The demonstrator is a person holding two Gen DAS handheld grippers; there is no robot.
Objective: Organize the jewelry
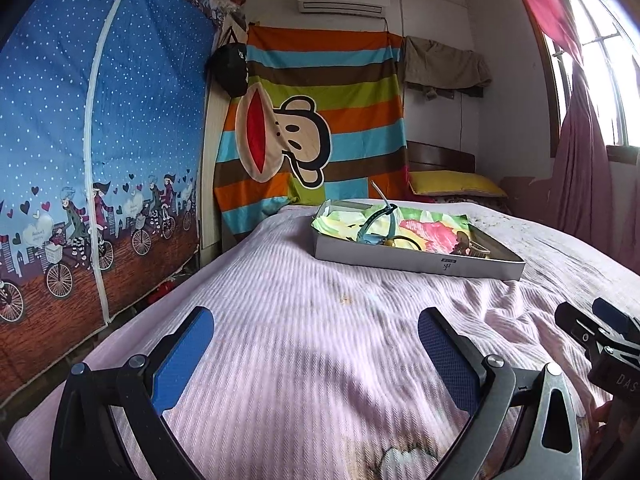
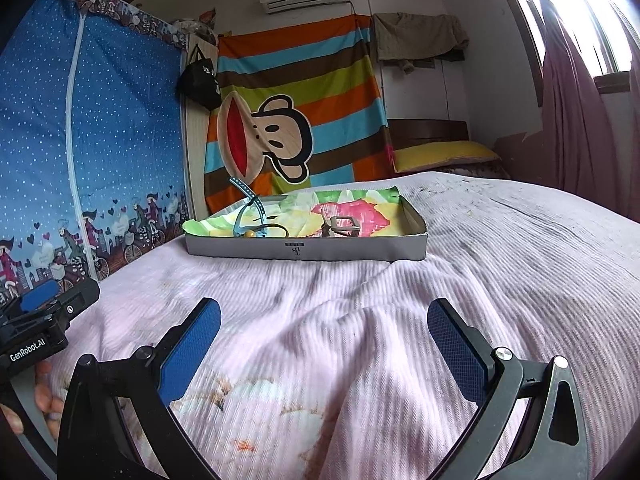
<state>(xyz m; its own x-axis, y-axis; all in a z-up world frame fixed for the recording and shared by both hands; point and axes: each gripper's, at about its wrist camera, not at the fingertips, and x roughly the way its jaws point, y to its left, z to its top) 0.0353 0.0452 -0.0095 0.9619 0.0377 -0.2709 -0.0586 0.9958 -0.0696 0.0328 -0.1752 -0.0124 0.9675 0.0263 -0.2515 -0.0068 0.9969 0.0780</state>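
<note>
The left tongs (image 2: 48, 300) body reads "GenRobot.AI"; its jaws are hidden.

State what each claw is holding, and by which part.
Nothing is held: the left claw and right claw both hang open over the pink blanket.

- My left gripper (image 1: 316, 352): its base runs off the bottom edge of its own camera.
- My right gripper (image 2: 324, 344): base likewise cut by the bottom edge; in the left view only its tip shows at the right edge.
- Box (image 2: 304, 250): the near wall hides the lower parts of the pieces inside.
- Small brown piece (image 1: 464, 240) in the box: too blurred to name.
- Label (image 2: 295, 249) on the box wall: print too small to read.
- My hand (image 2: 46, 396): only fingers show, the rest hidden behind the left gripper's body.
</note>
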